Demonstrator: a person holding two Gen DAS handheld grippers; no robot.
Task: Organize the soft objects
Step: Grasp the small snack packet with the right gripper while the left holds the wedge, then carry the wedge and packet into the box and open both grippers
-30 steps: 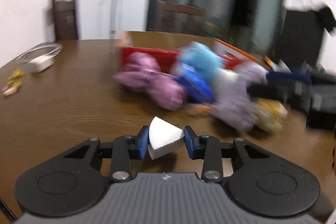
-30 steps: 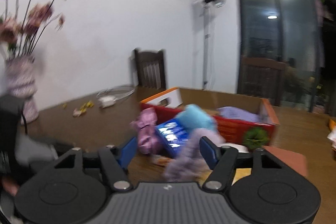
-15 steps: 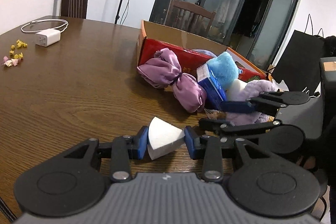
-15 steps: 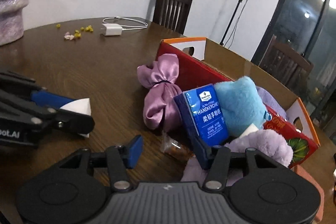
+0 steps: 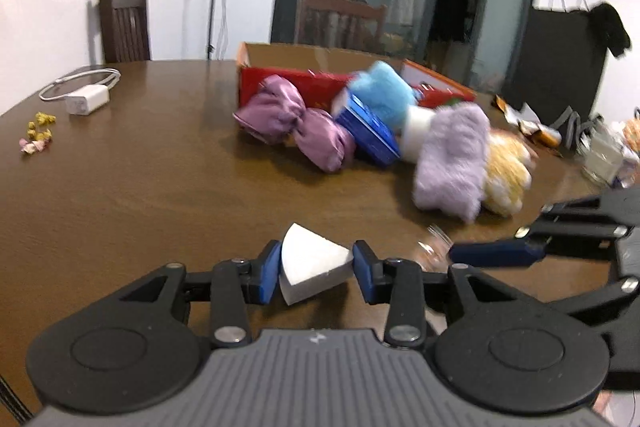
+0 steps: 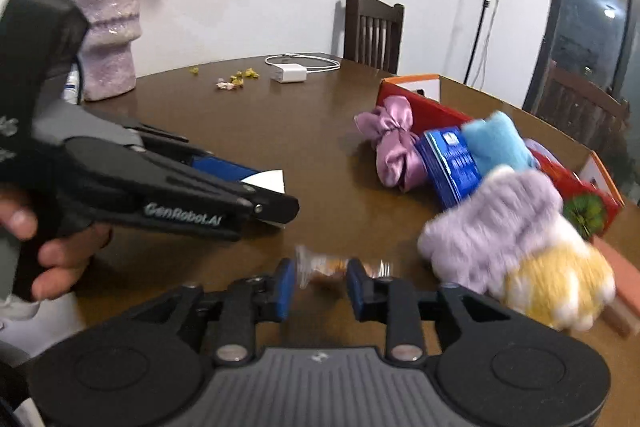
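Observation:
My left gripper [image 5: 316, 269] is shut on a white wedge-shaped sponge [image 5: 310, 263], held just above the table; it also shows in the right wrist view [image 6: 268, 181]. My right gripper [image 6: 320, 285] is shut on a clear crinkly wrapped snack [image 6: 328, 267], also visible in the left wrist view [image 5: 434, 247]. A pile lies by the red cardboard box [image 5: 316, 83]: a purple satin pouch [image 5: 296, 123], a blue tissue pack [image 5: 368, 131], a blue plush [image 5: 382, 95], a lilac fluffy item [image 5: 452, 155] and a yellow fluffy one [image 5: 506, 175].
A white charger with cable [image 5: 86, 97] and small yellow and pink bits [image 5: 38, 133] lie at the table's left. A lilac vase with flowers [image 6: 108, 31] stands at the far side. Chairs [image 5: 124, 23] surround the table. A glass [image 5: 604, 155] and wrappers sit at the right.
My right gripper has closed on the wrapped snack and pulled it back away from the pile. My left gripper still holds the white sponge, drawn back a little.

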